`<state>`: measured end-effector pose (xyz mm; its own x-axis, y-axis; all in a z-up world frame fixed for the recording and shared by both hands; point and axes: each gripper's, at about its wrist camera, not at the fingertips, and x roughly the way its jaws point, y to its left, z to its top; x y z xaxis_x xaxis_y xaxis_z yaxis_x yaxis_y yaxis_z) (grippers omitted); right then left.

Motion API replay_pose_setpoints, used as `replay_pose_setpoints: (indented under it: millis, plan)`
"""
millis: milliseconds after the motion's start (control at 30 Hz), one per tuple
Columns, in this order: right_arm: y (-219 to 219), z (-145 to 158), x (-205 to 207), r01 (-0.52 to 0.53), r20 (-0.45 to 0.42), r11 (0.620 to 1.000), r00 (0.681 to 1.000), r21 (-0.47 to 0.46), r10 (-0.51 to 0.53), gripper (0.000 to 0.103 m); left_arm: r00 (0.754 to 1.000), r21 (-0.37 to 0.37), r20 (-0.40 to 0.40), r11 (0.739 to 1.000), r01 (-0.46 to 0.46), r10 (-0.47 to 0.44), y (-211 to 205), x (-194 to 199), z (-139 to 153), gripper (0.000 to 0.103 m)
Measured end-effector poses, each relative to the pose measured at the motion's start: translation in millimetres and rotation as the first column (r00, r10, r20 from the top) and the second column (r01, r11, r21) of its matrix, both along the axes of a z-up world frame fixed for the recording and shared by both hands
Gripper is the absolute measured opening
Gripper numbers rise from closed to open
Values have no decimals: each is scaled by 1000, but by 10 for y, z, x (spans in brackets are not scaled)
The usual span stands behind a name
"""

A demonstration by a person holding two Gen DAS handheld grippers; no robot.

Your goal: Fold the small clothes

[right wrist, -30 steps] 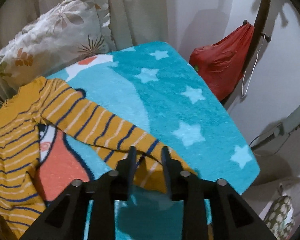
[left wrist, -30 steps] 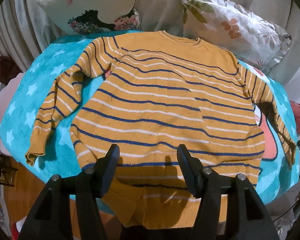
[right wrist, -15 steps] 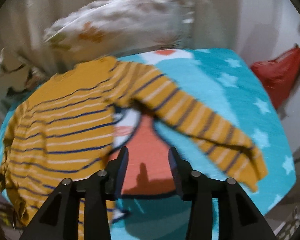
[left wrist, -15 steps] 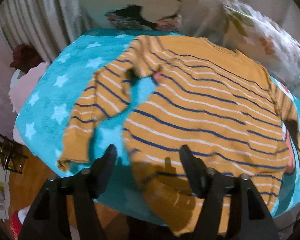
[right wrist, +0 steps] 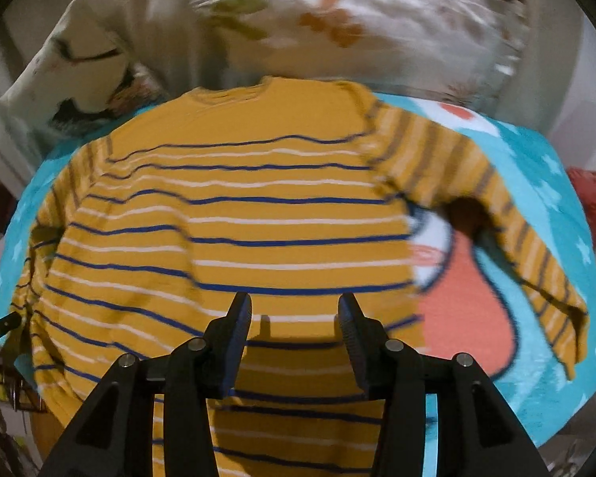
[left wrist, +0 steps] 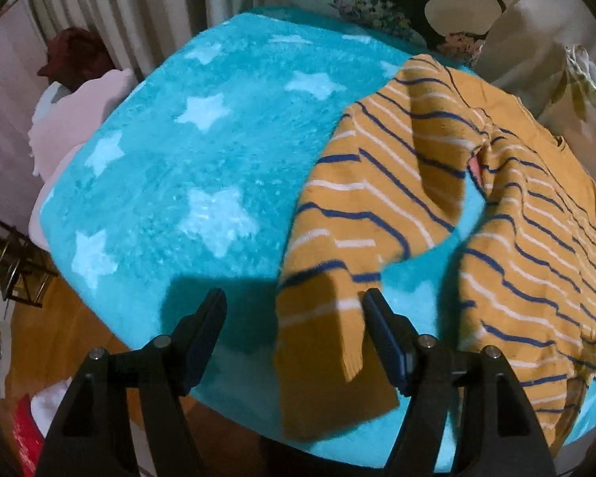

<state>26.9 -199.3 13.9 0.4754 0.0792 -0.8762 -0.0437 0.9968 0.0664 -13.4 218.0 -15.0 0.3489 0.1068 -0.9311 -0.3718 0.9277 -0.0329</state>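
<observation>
1. So, the striped sweater (right wrist: 234,214) lies flat, spread across the blue star blanket (left wrist: 171,167), neck toward the pillows (right wrist: 361,28) at twelve o'clock, hem toward me at six.
2. My left claw (left wrist: 294,314) hangs spread wide over the near sleeve (left wrist: 337,262); the cuff end lies between its jaws toward the right one, at about one o'clock from the midpoint, but nothing is pinched.
3. My right claw (right wrist: 294,318) is spread too, hovering over the lower body of the sweater and gripping nothing. The other sleeve (right wrist: 496,230) trails off at three o'clock, draped across the blanket's orange print.
4. I judge this the start of folding: both sleeves are out, no fold made yet.
5. Next, I think, the left claw must drop, close on the cuff and carry it across the chest toward three o'clock. That knit looks soft and loose, so a shallow bite could slip.
</observation>
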Motion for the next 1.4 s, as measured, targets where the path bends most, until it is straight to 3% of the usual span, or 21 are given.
replay_pose_setpoints:
  millis: [267, 400, 567, 600, 633, 667, 700, 867, 1000, 1067, 1167, 1233, 1300, 1400]
  plan:
    - [849, -23, -42, -152, -31, 988, 988, 6, 152, 50, 999, 26, 2, 999, 46, -46, 165, 84, -73, 75]
    - [1211, -88, -139, -238, -55, 971, 970, 2, 238, 52, 998, 8, -5, 998, 62, -62, 211, 83, -97, 77]
    - [1439, -185, -246, -266, -80, 964, 961, 2, 266, 53, 996, -30, -14, 995, 91, -92, 224, 99, -139, 77]
    - [1467, -202, -254, -265, -84, 964, 961, 1, 264, 53, 994, -54, -11, 993, 107, -108, 227, 96, -143, 69]
    - [1488, -223, -257, -261, -89, 965, 962, 3, 260, 53, 992, -94, -4, 988, 127, -128, 225, 93, -153, 52]
    - [1501, -223, -263, -257, -92, 966, 962, 5, 256, 53, 989, -139, -1, 979, 148, -149, 238, 101, -154, 21]
    - [1517, -229, -262, -254, -95, 967, 963, 9, 254, 53, 988, -147, -2, 978, 151, -153, 268, 107, -131, 12]
    - [1675, -200, -271, -302, -86, 949, 947, 87, 309, 53, 998, -78, -6, 995, 68, -68, 732, 258, 1, 8]
    - [1863, -247, -302, -368, -111, 900, 910, 235, 401, 53, 1000, 24, 13, 999, -21, 21, 1334, 455, 203, 8]
    - [1985, -326, -316, -390, -140, 872, 885, 295, 444, 53, 999, 33, 31, 998, -46, 45, 1567, 540, 285, 8]
    - [2208, -490, -366, -426, -195, 828, 834, 366, 516, 53, 997, 21, 46, 998, -57, 56, 1725, 665, 340, 8]
    - [2396, -630, -445, -450, -236, 784, 782, 428, 577, 53, 998, 35, 54, 998, -44, 42, 1746, 686, 359, 8]
    - [2562, -729, -551, -483, -263, 751, 732, 450, 628, 56, 998, 42, 64, 999, -25, 23, 1712, 727, 357, 8]
    - [2710, -669, -651, -550, -249, 726, 699, 413, 671, 59, 996, 32, 84, 999, -20, 17, 1684, 707, 351, 12]
